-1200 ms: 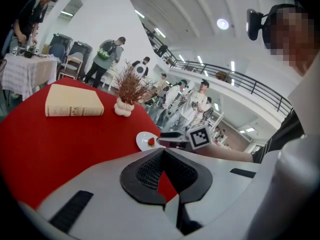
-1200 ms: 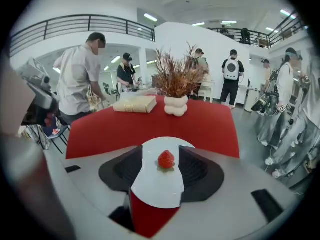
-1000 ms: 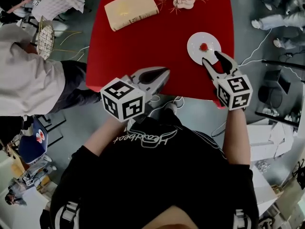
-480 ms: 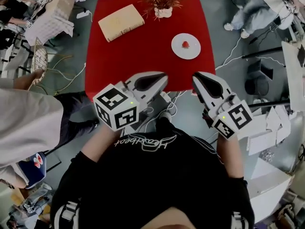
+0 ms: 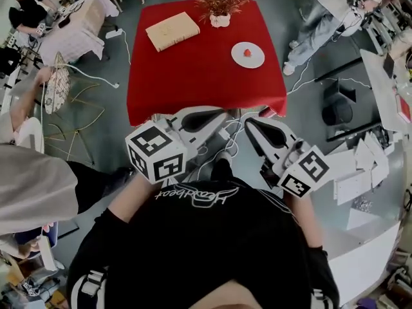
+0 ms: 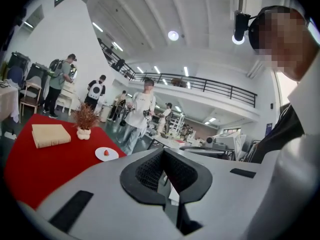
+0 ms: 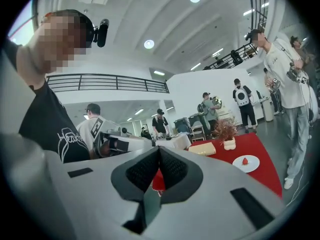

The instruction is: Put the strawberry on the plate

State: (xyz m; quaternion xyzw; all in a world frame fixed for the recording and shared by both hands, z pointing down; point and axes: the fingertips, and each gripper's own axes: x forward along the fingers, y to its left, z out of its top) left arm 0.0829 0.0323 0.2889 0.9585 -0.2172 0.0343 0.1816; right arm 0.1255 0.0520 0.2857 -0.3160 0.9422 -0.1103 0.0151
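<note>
A small red strawberry (image 5: 246,52) lies on the white plate (image 5: 255,59) at the right side of the red table (image 5: 193,76). Both grippers hang off the table's near edge, close to my chest. My left gripper (image 5: 223,114) is shut and empty. Beside it my right gripper (image 5: 248,123) has its jaws closing fully together with nothing between them. The left gripper view shows its shut jaws (image 6: 162,153) with the plate (image 6: 111,155) and strawberry (image 6: 106,153) far off at the left. In the right gripper view the plate (image 7: 250,165) and strawberry (image 7: 245,160) sit far right of the jaws (image 7: 159,151).
A tan book (image 5: 172,31) and a potted reddish plant (image 5: 219,5) stand at the table's far side. Cables trail on the floor below the table edge (image 5: 219,140). A person in grey (image 5: 32,185) is close on the left; another person (image 5: 325,8) stands at the upper right.
Both grippers have drawn back from the table toward my body. The right gripper, open just short of the plate a second ago, has shut. The strawberry stays on the plate.
</note>
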